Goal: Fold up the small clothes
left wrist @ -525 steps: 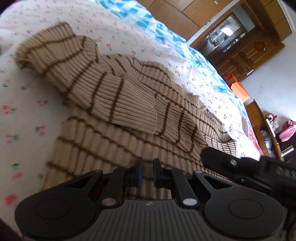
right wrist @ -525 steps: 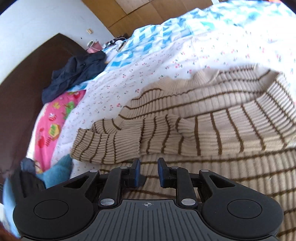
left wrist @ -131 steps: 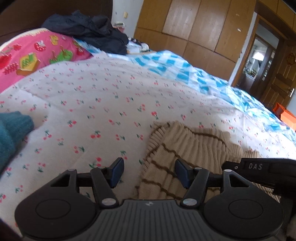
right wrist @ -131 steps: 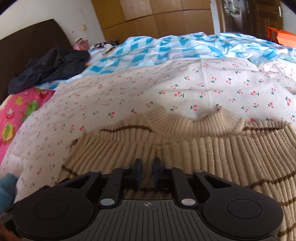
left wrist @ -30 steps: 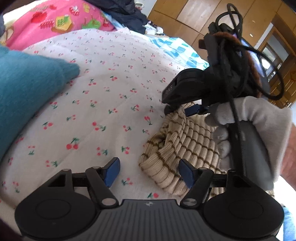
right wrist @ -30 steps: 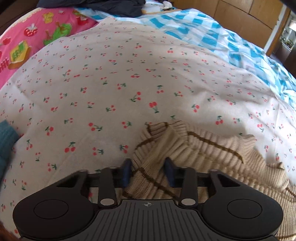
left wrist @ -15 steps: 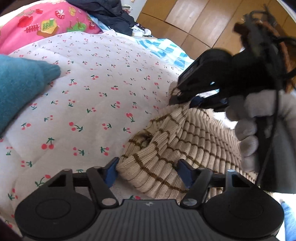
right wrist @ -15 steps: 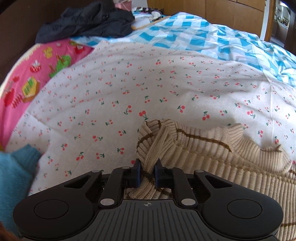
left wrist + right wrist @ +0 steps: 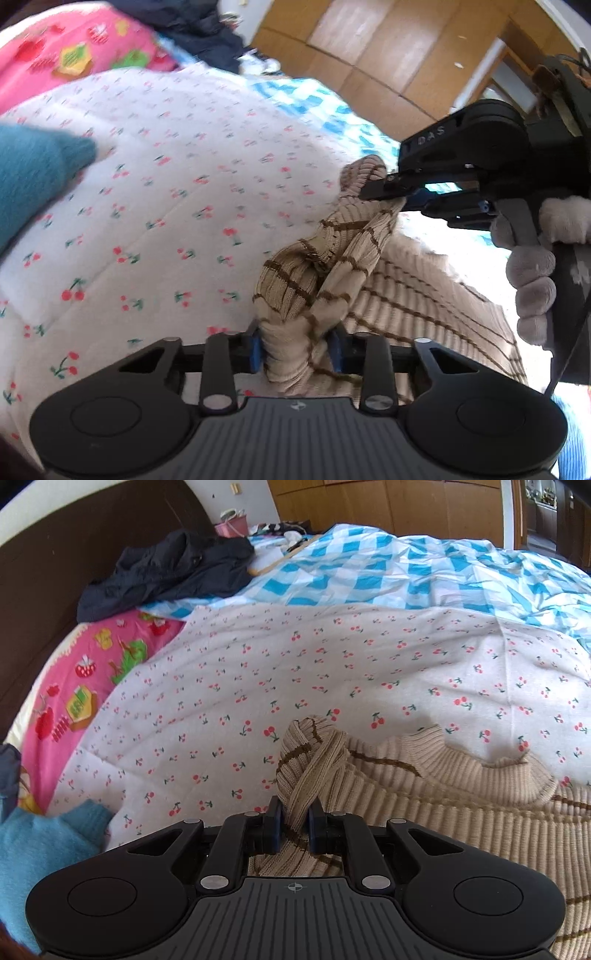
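Observation:
A beige ribbed sweater with brown stripes (image 9: 461, 812) lies on the cherry-print quilt (image 9: 332, 664). My left gripper (image 9: 295, 350) is shut on a bunched edge of the sweater (image 9: 325, 273) at its left side. My right gripper (image 9: 294, 829) is shut on a twisted fold of the same sweater. It also shows in the left wrist view (image 9: 402, 197), held in a gloved hand, lifting the fold above the quilt.
A teal knitted garment (image 9: 33, 173) lies at the left, also in the right wrist view (image 9: 40, 853). A dark garment (image 9: 166, 568) sits by the brown headboard. A pink printed cover (image 9: 92, 664) and a blue checked sheet (image 9: 406, 565) lie beyond.
My left gripper has closed on the sweater's bunched edge. My right gripper has shut on its fold and lifted it off the quilt.

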